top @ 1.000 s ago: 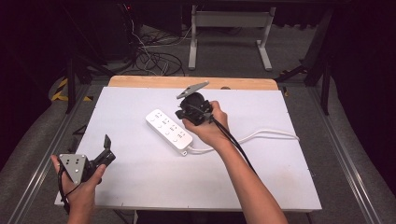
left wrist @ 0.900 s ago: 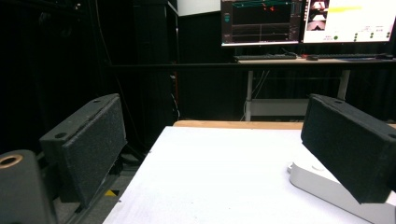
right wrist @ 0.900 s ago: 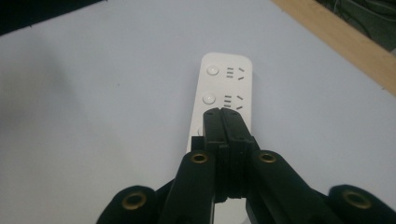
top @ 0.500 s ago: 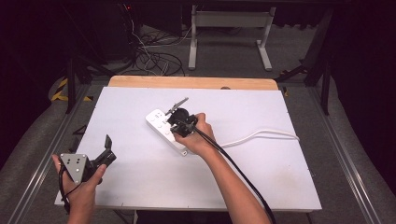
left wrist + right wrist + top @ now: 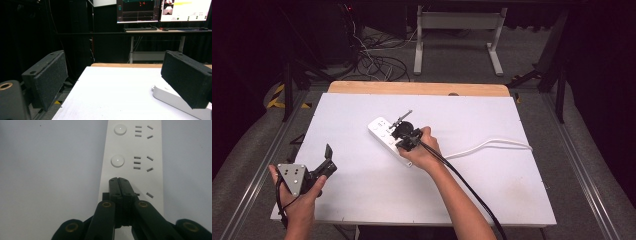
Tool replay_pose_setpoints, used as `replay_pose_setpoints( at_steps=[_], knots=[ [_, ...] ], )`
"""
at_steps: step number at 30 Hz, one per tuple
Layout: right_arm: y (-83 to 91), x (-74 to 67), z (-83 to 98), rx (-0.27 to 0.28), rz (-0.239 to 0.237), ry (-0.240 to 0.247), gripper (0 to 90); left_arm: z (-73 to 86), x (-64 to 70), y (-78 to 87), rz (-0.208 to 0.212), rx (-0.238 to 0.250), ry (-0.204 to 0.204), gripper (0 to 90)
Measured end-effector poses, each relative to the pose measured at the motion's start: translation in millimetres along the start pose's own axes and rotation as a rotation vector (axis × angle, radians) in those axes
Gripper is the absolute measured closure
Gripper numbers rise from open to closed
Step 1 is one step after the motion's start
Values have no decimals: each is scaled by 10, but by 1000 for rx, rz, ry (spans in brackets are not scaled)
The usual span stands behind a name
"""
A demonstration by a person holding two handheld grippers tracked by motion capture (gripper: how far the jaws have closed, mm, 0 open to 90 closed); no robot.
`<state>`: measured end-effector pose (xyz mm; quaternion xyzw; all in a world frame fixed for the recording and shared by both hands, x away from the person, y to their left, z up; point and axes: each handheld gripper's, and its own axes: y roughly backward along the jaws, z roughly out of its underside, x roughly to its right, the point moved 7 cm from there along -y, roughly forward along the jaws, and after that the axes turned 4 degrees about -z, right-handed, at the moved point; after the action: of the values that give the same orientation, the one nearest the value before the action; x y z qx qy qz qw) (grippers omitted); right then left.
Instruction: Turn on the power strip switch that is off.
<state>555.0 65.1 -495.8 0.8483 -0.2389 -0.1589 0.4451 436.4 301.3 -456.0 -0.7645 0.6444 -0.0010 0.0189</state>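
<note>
worktop: a white worktop with a strip of bare wood along its far edge
floor: grey floor all around, with a bunch of black cables lying on it
tape: a bit of yellow and black tape on the floor at the left
desk: a white-legged desk stands behind, with lit screens on top
room: the far part of the room is dark, with black curtains
</note>
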Motion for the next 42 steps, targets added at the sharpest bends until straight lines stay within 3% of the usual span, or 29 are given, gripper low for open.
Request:
replay_pose_setpoints(
  at_steps=[6, 11, 14, 20, 42],
  knots=[
    [-14, -12, 6, -9, 22, 11, 900, 0, 19, 0, 6, 1, -5, 73],
    [-17, -6, 10, -3, 13, -10, 900, 5, 10, -5, 4, -4, 3, 73],
    [-19, -21, 7, -9, 34, 8, 900, 6, 11, -7, 4, -3, 1, 73],
    [-21, -14, 8, -5, 23, -19, 900, 8, 21, -9, 6, -5, 0, 73],
    [-31, -38, 5, -16, 54, -43, 900, 15, 26, -6, 10, -11, 2, 74]
  ],
)
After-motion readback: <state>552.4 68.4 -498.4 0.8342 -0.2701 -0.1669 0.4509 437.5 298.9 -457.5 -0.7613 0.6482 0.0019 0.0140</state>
